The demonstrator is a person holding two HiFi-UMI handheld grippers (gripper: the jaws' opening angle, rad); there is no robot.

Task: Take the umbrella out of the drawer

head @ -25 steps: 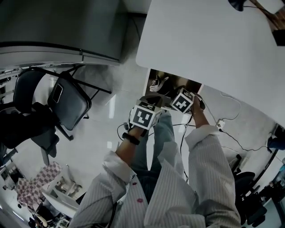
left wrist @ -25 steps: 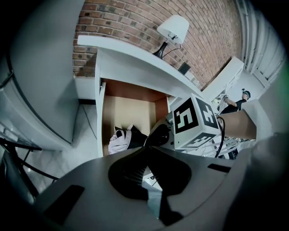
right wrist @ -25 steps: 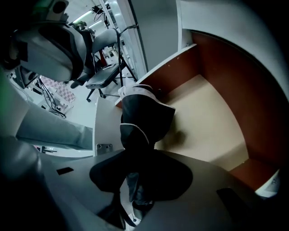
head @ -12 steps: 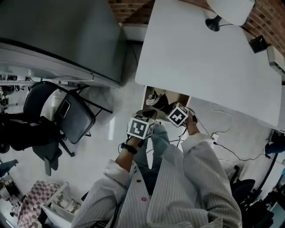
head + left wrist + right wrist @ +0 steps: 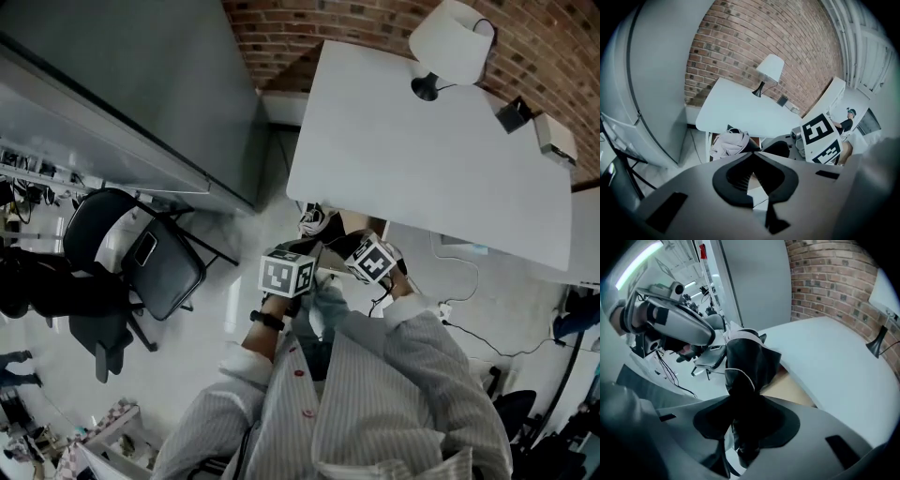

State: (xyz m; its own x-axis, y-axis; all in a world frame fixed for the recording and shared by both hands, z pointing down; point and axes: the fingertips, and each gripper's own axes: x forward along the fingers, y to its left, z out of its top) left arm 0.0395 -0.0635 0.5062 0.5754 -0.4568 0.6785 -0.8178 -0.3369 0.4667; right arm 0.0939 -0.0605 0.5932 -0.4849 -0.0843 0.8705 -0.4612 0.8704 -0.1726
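L gripper (image 5: 754, 153), R gripper (image 5: 743, 401), umbrella (image 5: 750, 362) higher

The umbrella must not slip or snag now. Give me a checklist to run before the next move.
1. Grip: ok, right gripper shut on the black umbrella.
2. Umbrella clear of the drawer: cannot tell, they overlap in view.
3. Left gripper free: ok, nothing between its jaws.
4. Room on the table: ok, near part bare, lamp at far edge.
5. Drawer shut: not ok, it stands open.
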